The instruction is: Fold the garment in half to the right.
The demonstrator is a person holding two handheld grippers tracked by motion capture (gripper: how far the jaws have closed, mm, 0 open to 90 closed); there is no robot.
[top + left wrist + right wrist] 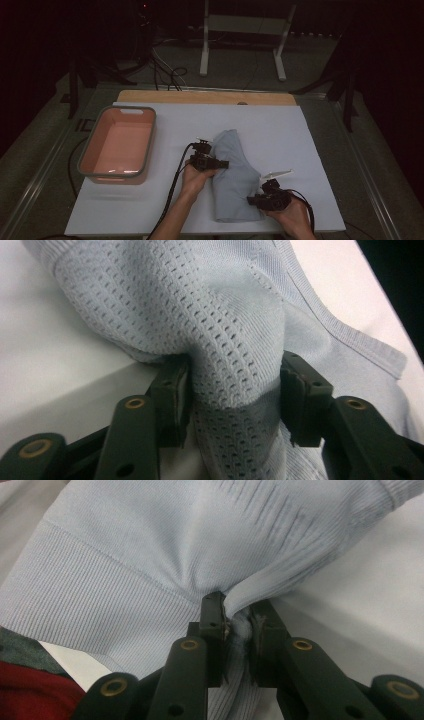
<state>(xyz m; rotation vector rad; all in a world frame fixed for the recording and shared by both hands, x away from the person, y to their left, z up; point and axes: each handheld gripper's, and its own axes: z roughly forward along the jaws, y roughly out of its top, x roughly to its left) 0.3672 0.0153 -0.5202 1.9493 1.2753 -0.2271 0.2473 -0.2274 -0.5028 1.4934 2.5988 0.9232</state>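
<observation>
A pale blue knitted garment (233, 172) lies folded in a long strip on the white sheet (280, 130). My left gripper (224, 164) grips its left edge about halfway up. In the left gripper view a thick bunch of the mesh knit garment (220, 325) fills the gap between the jaws of the left gripper (235, 400). My right gripper (252, 201) holds the garment's lower right edge. In the right gripper view its jaws are pinched tight on a fold of the ribbed garment (150, 555), at the right gripper (237, 617).
A pink tub with a grey rim (145, 155) stands empty at the left of the sheet. A wooden table edge (200, 96) shows behind the sheet. A white metal stand (205, 45) is on the floor beyond, with cables nearby.
</observation>
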